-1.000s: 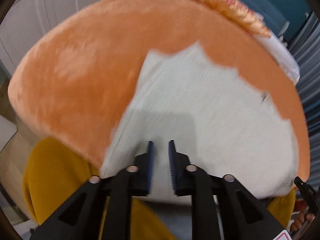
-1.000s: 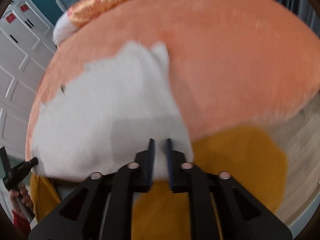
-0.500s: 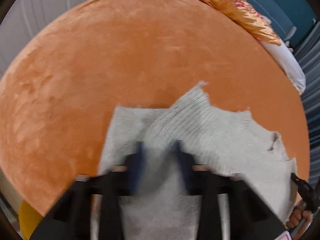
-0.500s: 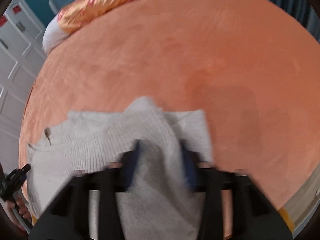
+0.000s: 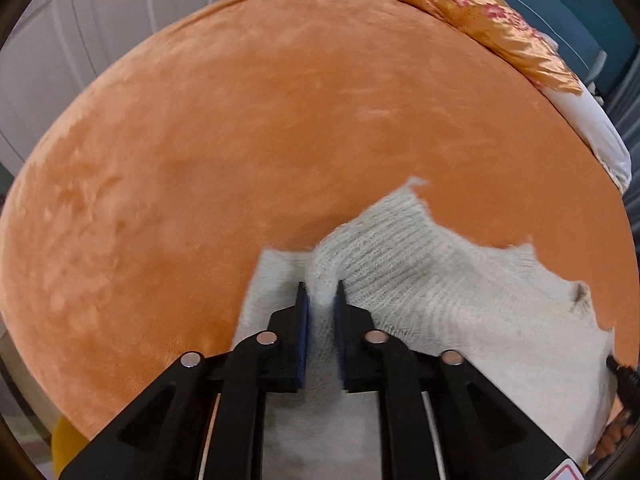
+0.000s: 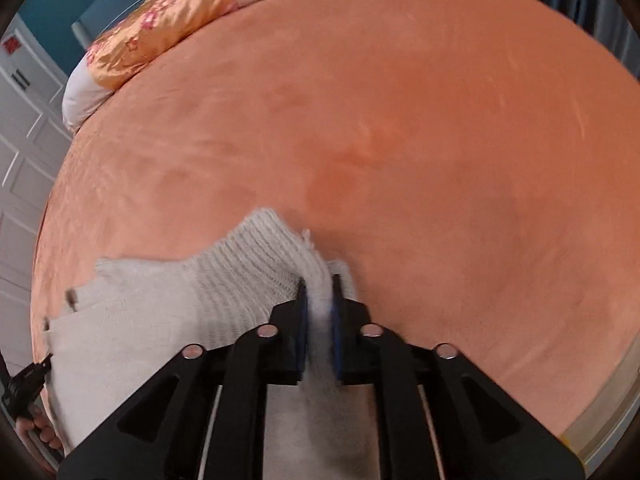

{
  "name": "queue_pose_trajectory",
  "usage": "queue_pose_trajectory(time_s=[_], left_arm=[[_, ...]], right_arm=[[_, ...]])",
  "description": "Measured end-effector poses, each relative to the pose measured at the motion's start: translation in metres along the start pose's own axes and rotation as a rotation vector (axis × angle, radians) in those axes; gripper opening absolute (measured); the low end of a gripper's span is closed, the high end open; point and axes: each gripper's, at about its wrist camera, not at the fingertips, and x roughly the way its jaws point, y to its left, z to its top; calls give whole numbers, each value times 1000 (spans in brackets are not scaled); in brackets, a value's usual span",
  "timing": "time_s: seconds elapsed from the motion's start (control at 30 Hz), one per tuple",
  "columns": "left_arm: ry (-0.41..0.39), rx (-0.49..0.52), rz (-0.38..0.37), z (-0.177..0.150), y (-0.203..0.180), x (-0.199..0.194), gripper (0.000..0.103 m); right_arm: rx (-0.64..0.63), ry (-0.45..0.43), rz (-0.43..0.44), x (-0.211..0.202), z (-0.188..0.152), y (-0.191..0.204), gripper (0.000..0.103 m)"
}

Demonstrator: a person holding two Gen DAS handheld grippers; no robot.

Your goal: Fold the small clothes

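Note:
A small white ribbed knit sweater [image 5: 432,292] lies on the orange plush bed cover [image 5: 240,152]. My left gripper [image 5: 320,292] is shut on a bunched edge of its left side, with fabric pinched between the blue pads. The same sweater shows in the right wrist view [image 6: 224,288]. My right gripper [image 6: 318,284] is shut on a bunched edge of its right side. Both held edges are lifted over the flat part of the sweater beneath. The sweater's near part is hidden behind the grippers.
An orange floral pillow [image 5: 488,28] on a white pillow lies at the far end of the bed, also seen in the right wrist view [image 6: 172,20]. White cupboard doors [image 5: 80,32] stand to the left. The bed edge [image 6: 600,412] runs at lower right.
Both grippers have closed on the sweater's near edge and carried it up and forward over the garment. The views now look further across the bed.

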Motion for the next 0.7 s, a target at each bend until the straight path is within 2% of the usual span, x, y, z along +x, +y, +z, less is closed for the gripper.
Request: queue_pose_trajectory(time_s=[0.07, 0.13, 0.2, 0.27, 0.33, 0.43, 0.47, 0.53, 0.6, 0.67, 0.7], left_arm=[[-54, 11, -18, -4, -5, -23, 18], [-105, 32, -14, -11, -12, -43, 23], [-127, 68, -40, -26, -27, -63, 36], [-119, 114, -102, -47, -43, -73, 39], [-58, 203, -148, -78, -69, -71, 39], [27, 296, -147, -115, -93, -56, 40], [67, 310, -120, -128, -93, -46, 40], [56, 311, -110, -138, -87, -44, 40], [51, 317, -103, -140, -74, -48, 43], [62, 291, -98, -140, -59, -49, 43], [69, 277, -103, -139, -57, -49, 43]], right_arm=[[-22, -48, -11, -21, 2, 11, 20], [-63, -139, -41, -53, -7, 28, 30], [-103, -165, 16, -73, -24, 44, 31], [-163, -139, 82, -81, -44, 67, 31], [-264, -62, 150, -79, -80, 100, 30], [-378, 62, 222, -65, -130, 135, 28], [-430, 94, 203, -57, -148, 143, 27], [-469, 107, 144, -48, -162, 140, 26], [-458, 97, 134, -50, -164, 123, 25], [-409, 88, 84, -57, -160, 100, 23], [-395, 94, 78, -57, -159, 97, 19]])
